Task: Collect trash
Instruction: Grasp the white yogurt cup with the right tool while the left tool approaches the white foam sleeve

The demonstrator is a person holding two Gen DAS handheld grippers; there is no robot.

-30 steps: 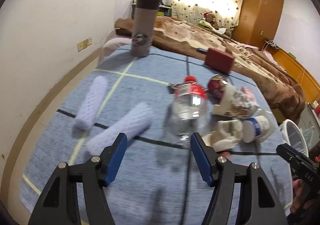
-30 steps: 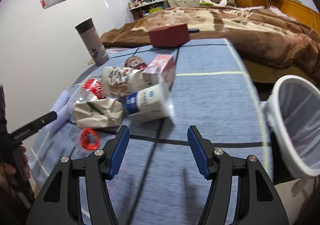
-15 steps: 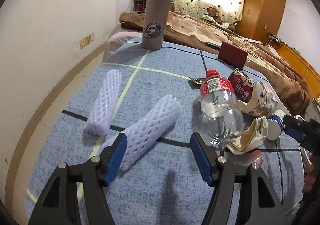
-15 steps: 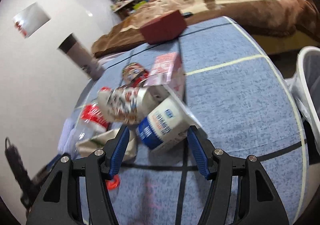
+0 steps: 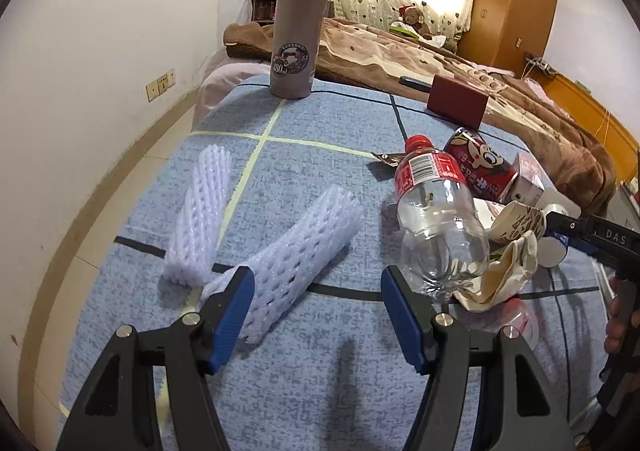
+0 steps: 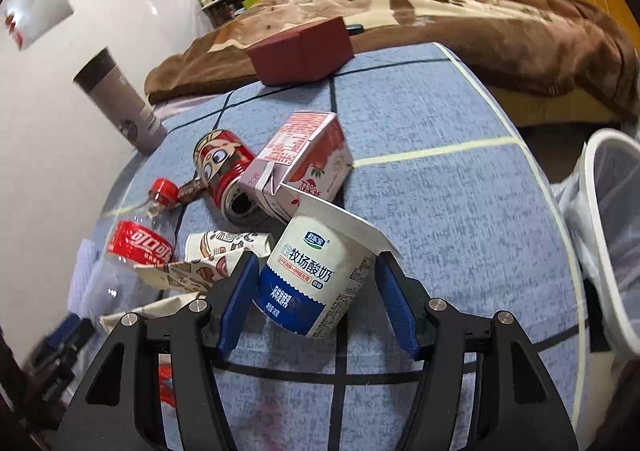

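Inventory — desk with blue checked cloth (image 5: 320, 123), trash pile and bin; landmark: the yogurt cup (image 6: 320, 275).

- Yogurt cup: white and blue, lying tilted on the desk, its lid flap lifted. It sits between the jaws of the right gripper (image 6: 316, 291), which stand wide with a gap showing on each side; no grip yet.
- Pink milk carton (image 6: 300, 159): just behind the yogurt cup, touching its lid flap.
- Red drink can (image 6: 228, 175): on its side, behind and left of the cup, against the carton.
- Crumpled paper cup (image 6: 224, 251): just left of the cup.
- Clear plastic bottle (image 5: 432, 219), red cap and label: further left of the cup, lying down.
- Two white foam net sleeves (image 5: 296, 251) (image 5: 200, 211): well left of the cup, beyond the bottle. The left gripper (image 5: 316, 307) hangs over the nearer one, jaws about half open and holding nothing.
- White bin (image 6: 608, 235), lined: right of the cup, off the desk edge.
- Not trash, by the look: grey tumbler (image 5: 298, 31), dark red box (image 5: 456, 101), both far behind the cup.

Progress — judged at the start: every item listed lies on the desk, nothing held. The bin's inside is only partly in view, so its contents cannot be told. Left to do: close on the cup, carry it to the bin, then the rest.
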